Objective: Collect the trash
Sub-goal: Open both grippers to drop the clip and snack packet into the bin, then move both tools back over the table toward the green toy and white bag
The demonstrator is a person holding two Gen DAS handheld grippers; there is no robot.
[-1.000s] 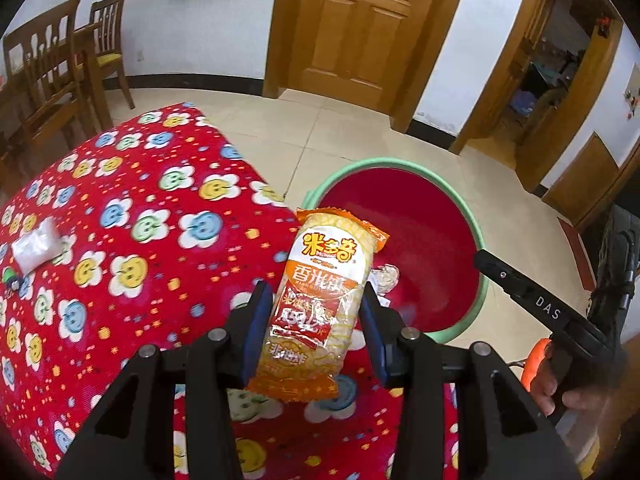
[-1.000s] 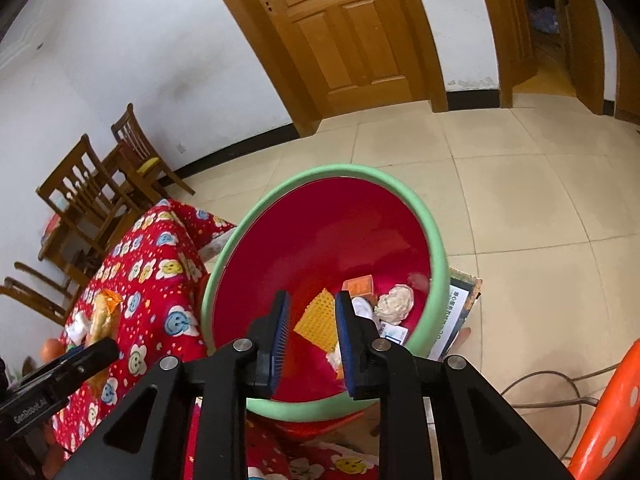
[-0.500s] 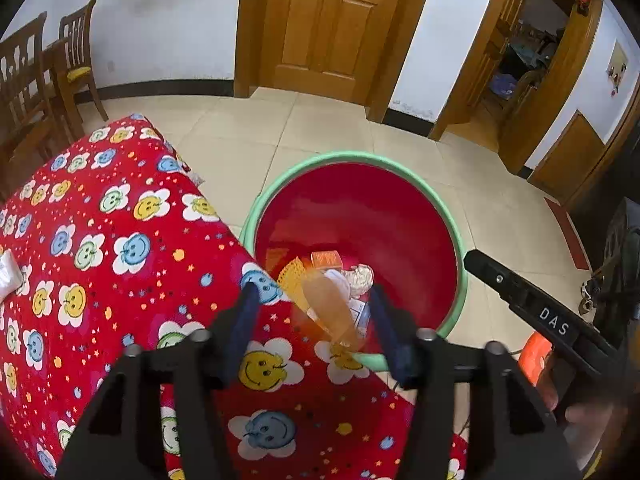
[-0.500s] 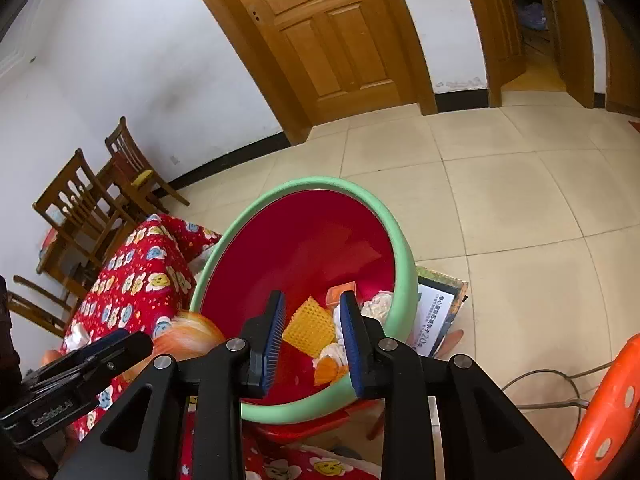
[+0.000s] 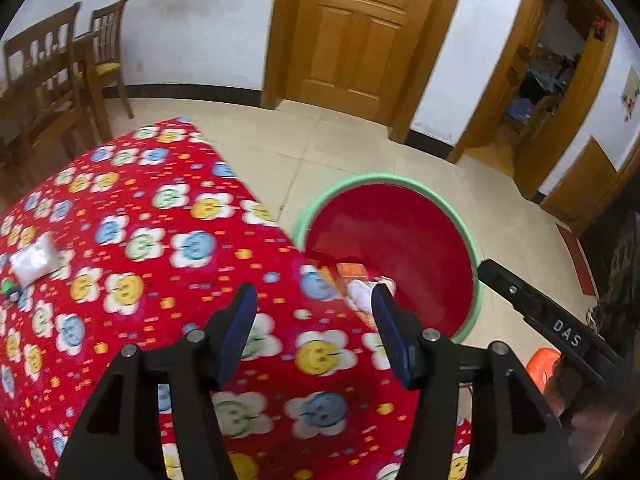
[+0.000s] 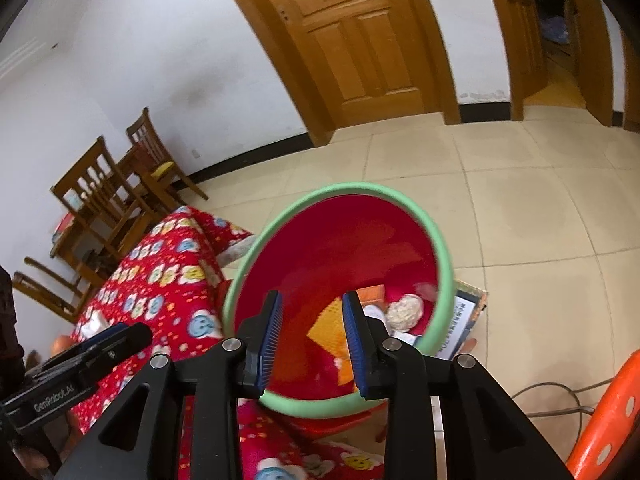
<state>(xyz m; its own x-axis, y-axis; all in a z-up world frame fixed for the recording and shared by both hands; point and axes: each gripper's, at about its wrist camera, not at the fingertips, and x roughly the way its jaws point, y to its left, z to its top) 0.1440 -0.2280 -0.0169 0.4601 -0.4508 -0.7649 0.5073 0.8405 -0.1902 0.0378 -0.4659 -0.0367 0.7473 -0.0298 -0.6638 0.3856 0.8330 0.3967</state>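
Observation:
My left gripper (image 5: 314, 296) stands open with nothing in it, above the corner of the table (image 5: 140, 220) next to the red bin with a green rim (image 5: 384, 179). My right gripper (image 6: 313, 300) hangs over the bin (image 6: 360, 188). Its jaws are opening and nothing is between them. Inside the bin lie a yellow wrapper (image 6: 328, 324), a white paper wad (image 6: 406, 306) and a small orange box (image 6: 372, 293). A white packet (image 5: 34, 258) rests on the flowered cloth at the far left.
Wooden chairs (image 5: 60, 80) stand behind the table. A printed carton (image 6: 464, 320) lies on the floor against the bin. An orange stool (image 6: 608, 412) and a cable (image 6: 560, 396) are at the right. A closed wooden door (image 5: 360, 32) is beyond.
The left gripper opened and the snack packet dropped out of it toward the bin. The left view then swung back over the table. The right jaws widened slightly.

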